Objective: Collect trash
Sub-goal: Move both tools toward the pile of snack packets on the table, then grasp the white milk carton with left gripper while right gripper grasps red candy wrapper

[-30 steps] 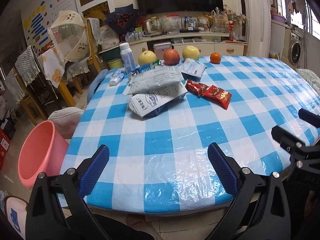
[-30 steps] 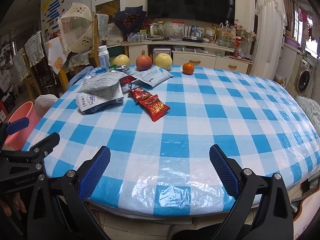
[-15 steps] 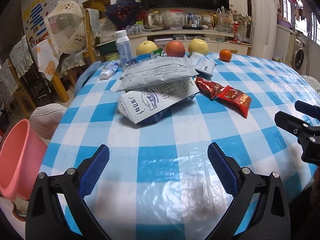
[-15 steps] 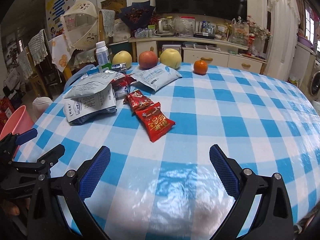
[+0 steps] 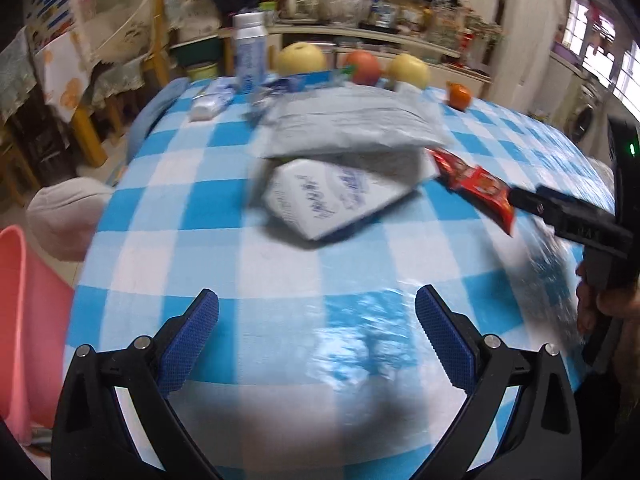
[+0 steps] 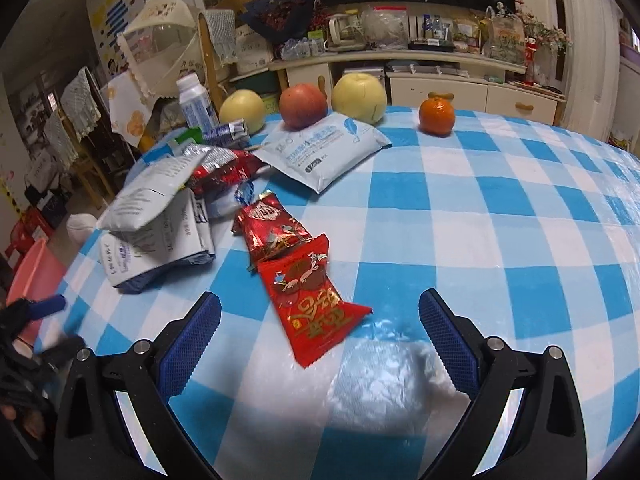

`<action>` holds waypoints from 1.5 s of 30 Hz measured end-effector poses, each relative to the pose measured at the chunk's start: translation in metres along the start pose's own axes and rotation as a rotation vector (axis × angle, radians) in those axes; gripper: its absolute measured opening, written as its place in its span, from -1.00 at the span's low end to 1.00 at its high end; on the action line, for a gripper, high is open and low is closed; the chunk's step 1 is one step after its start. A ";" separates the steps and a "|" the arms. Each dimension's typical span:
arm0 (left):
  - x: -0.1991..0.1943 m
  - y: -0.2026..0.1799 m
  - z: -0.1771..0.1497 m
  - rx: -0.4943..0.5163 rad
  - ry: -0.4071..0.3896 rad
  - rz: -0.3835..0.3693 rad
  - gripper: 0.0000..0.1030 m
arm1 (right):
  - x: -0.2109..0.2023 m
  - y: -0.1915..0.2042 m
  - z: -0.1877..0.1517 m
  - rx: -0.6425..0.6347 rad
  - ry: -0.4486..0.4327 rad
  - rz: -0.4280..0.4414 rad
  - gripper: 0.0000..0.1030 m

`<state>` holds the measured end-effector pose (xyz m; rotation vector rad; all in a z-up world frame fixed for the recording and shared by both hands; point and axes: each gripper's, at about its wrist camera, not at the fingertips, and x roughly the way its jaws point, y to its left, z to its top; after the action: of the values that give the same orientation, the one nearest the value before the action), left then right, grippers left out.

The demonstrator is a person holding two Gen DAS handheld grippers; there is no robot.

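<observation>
Red snack wrapper (image 6: 310, 300) sits just ahead of my right gripper (image 6: 319, 332), jaws apart to straddle it; left gripper (image 5: 316, 332) likewise spread, facing white packets (image 5: 340, 196).

Snack wrapper (image 6: 310, 300) nearest on the table (image 6: 500, 240), second wrapper (image 6: 270, 230) touching behind it, stacked packets (image 6: 156, 220) to their left, pouch (image 6: 324, 152) farther back, fruit row (image 6: 304, 104) behind, bottle (image 6: 194, 102) far left, bin (image 5: 24, 320) beside the table's left edge.
</observation>
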<state>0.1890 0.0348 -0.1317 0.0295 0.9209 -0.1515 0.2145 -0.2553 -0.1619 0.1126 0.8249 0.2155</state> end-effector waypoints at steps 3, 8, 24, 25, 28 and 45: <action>-0.006 0.023 0.015 -0.057 -0.027 0.113 0.89 | 0.006 0.003 0.004 -0.026 0.010 0.013 0.90; -0.012 0.051 0.048 -0.186 -0.077 0.059 0.36 | 0.014 0.005 0.007 -0.048 0.034 0.022 0.90; 0.079 0.051 0.115 -0.377 0.032 -0.333 0.32 | 0.027 0.000 0.008 -0.045 0.077 0.017 0.91; 0.079 0.043 0.115 -0.344 0.044 -0.354 0.31 | 0.027 -0.001 0.009 -0.046 0.077 0.015 0.91; 0.075 0.009 0.110 -0.207 0.081 -0.384 0.22 | 0.028 -0.004 0.009 -0.035 0.080 0.006 0.90; 0.029 -0.071 0.091 0.335 -0.061 -0.214 0.49 | 0.026 -0.011 0.006 -0.022 0.099 -0.029 0.90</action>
<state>0.2678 -0.0467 -0.0971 0.2359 0.8289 -0.5019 0.2376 -0.2597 -0.1784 0.0694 0.9216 0.2043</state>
